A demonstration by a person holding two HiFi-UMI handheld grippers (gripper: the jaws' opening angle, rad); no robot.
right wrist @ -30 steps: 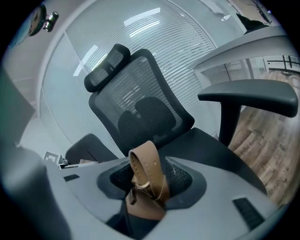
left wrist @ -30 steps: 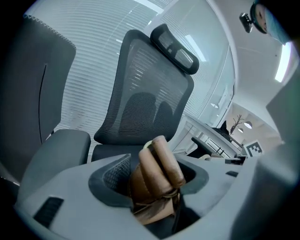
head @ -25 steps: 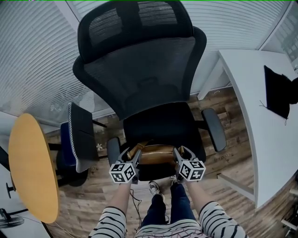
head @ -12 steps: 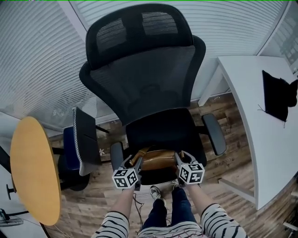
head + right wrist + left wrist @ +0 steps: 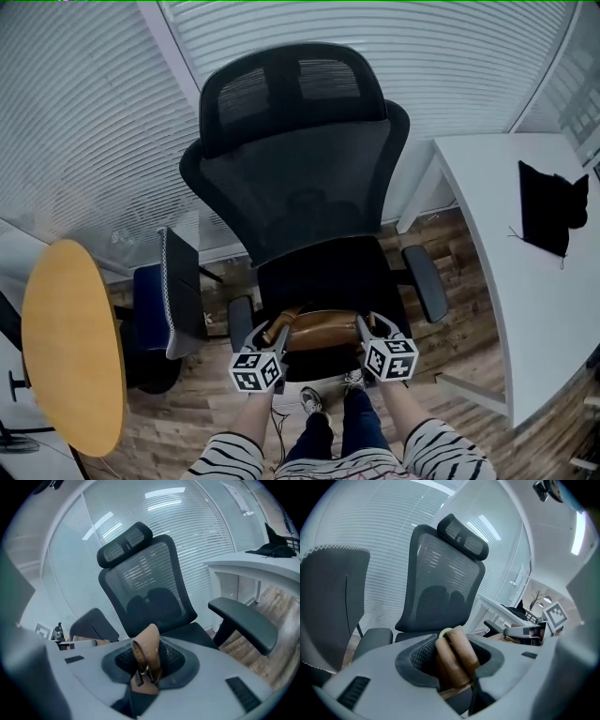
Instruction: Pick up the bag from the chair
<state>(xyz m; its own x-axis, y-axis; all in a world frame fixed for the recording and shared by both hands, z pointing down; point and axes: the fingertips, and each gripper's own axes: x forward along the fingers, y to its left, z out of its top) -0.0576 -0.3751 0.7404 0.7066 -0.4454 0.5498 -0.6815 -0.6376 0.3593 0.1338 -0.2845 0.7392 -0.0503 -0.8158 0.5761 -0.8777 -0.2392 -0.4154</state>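
A tan leather bag [image 5: 323, 330] hangs between my two grippers over the front edge of the black mesh office chair [image 5: 300, 187]. My left gripper [image 5: 278, 330] holds the bag's left end. In the left gripper view its jaws have just been closing and now pinch the rolled tan handles [image 5: 457, 660]. My right gripper [image 5: 360, 325] holds the right end. In the right gripper view its jaws have also just been closing and clamp a tan strap [image 5: 145, 651] with a metal ring. The bag's body is hidden in both gripper views.
A white desk [image 5: 525, 300] with a black cloth item [image 5: 548, 211] stands at the right. A round yellow table [image 5: 70, 347] and a second dark chair [image 5: 173, 300] are at the left. The chair's armrests [image 5: 424, 281] flank the seat. Blinds cover the wall behind.
Both grippers have risen slightly together with the bag's ends in them. The head view has shifted, so the chair sits further right in the picture.
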